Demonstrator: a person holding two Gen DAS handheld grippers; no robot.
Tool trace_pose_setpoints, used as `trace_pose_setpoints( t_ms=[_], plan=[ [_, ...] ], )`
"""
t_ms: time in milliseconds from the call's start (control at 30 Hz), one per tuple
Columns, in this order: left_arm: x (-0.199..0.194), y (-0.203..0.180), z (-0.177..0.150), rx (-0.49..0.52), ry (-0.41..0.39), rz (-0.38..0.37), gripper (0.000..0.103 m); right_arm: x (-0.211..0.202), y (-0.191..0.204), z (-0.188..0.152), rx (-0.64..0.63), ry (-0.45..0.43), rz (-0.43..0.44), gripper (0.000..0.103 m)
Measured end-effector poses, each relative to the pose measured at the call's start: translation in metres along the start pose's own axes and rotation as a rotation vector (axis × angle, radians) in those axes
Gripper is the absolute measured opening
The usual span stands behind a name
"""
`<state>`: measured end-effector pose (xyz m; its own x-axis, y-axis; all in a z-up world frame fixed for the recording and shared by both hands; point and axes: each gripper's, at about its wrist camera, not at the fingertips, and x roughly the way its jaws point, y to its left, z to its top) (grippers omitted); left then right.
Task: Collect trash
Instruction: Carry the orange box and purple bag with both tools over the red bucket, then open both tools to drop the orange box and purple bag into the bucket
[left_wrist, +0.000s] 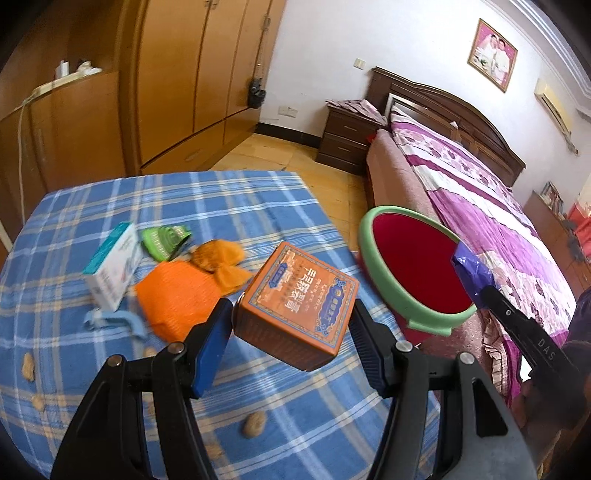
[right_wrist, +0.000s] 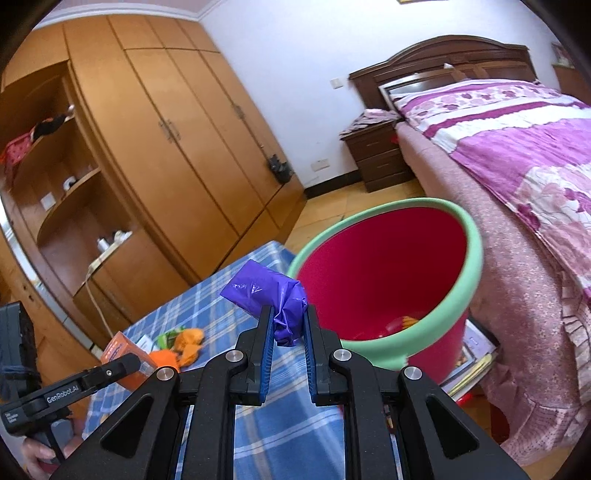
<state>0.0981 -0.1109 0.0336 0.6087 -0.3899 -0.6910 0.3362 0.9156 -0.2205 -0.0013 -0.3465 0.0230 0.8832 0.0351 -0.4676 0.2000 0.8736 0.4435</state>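
You're gripping the orange box (left_wrist: 297, 304) in the left tongs (left_wrist: 290, 332) by its side walls — light, stiff card, lifted over the tabletop (left_wrist: 229, 199). Right tongs (right_wrist: 288, 332) are pinching the purple plastic wrapper (right_wrist: 271, 295) — soft, slippery — beside the red bin (right_wrist: 384, 266).

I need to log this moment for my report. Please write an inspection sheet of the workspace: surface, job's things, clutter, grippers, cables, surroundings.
Surface: table under a blue plaid cloth.
Job's things: orange box; purple wrapper; red bin with green rim beside the table, some trash inside.
Clutter: white box, green item, orange net bags, peanuts.
Grippers: left gripper shut on the orange box; right gripper shut on the purple wrapper near the bin.
Cables: white cord by the shelves.
Surroundings: wardrobe, bed, nightstand.
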Motion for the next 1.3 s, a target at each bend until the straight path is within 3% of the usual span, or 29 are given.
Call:
trace_pose_setpoints(
  t_ms=[600, 967, 1300],
  plan=[
    [0.076, -0.090, 0.036, 0.149, 0.045, -0.095, 0.064, 0.017, -0.074, 0.036, 0.053, -0.012, -0.154, 0.015],
    [0.124, -0.136, 0.041, 0.244, 0.077, -0.119, 0.064, 0.041, -0.101, 0.048, 0.056, 0.018, -0.180, 0.015],
    [0.142, -0.147, 0.038, 0.277, 0.097, -0.116, 0.065, 0.052, -0.106, 0.053, 0.040, 0.026, -0.182, 0.015]
  ],
)
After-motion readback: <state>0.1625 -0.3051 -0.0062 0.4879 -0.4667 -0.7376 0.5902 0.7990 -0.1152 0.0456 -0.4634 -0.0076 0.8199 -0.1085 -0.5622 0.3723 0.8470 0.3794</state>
